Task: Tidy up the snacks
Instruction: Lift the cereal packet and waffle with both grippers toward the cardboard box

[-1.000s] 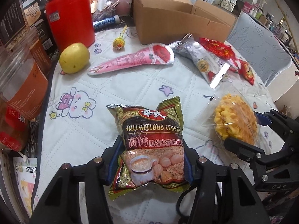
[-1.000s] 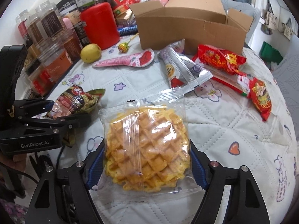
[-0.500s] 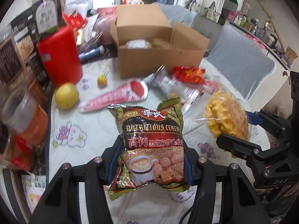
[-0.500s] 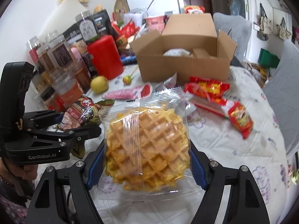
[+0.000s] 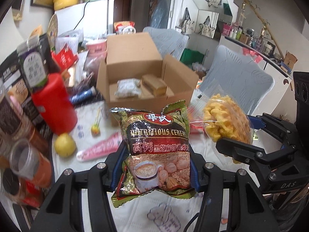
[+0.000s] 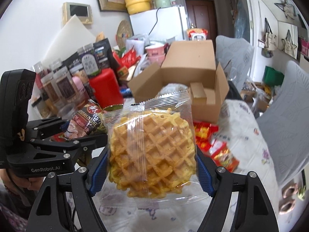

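Note:
My left gripper (image 5: 155,171) is shut on a dark cereal packet (image 5: 157,148) and holds it well above the table. My right gripper (image 6: 151,167) is shut on a clear-wrapped waffle (image 6: 150,147), also lifted; the waffle shows in the left wrist view (image 5: 227,123) too. An open cardboard box (image 5: 135,81) stands behind on the table, with a pale packet (image 5: 127,88) and a small brown box (image 5: 154,83) inside. The cereal packet shows at the left of the right wrist view (image 6: 87,122).
On the quilted table lie a pink packet (image 5: 100,147), a yellow fruit (image 5: 64,145), a lollipop (image 5: 95,130) and red snack packets (image 6: 210,137). A red canister (image 5: 54,104) and several jars (image 5: 29,162) crowd the left. Grey chairs (image 5: 237,81) stand at the right.
Both grippers have risen with their packets and tipped up, so the open box's inside and the room behind have come into view.

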Demonstrator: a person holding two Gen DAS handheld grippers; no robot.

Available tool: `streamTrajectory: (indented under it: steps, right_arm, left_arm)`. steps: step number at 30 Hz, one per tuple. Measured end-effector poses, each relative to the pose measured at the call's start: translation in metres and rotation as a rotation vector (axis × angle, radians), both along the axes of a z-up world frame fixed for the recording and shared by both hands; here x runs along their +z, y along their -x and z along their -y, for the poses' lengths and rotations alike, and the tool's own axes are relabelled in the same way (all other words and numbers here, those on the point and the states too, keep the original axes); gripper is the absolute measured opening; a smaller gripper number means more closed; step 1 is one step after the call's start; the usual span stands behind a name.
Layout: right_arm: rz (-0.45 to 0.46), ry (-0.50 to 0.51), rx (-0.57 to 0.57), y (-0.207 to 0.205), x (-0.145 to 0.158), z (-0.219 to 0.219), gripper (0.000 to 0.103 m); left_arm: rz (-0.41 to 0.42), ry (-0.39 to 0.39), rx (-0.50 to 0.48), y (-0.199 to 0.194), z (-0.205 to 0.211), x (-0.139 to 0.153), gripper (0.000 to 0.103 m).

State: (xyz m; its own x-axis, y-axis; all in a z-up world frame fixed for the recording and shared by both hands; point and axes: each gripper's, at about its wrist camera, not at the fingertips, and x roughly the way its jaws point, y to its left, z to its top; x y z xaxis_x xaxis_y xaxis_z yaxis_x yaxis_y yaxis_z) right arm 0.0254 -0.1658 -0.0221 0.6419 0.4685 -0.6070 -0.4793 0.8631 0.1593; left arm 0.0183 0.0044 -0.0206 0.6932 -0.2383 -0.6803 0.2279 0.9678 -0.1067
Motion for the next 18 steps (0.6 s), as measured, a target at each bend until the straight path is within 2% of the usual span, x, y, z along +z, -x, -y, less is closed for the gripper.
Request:
streamTrajectory:
  steps: [10, 18]
  right_arm:
    - [0.075, -0.015, -0.033, -0.042, 0.030, 0.011, 0.079]
    - [0.118, -0.001, -0.049, -0.084, 0.043, 0.010, 0.079]
  left_arm:
    - [0.095, 0.002, -0.013, -0.040, 0.010, 0.032, 0.054]
    - [0.143, -0.009, -0.010, -0.086, 0.011, 0.044, 0.054]
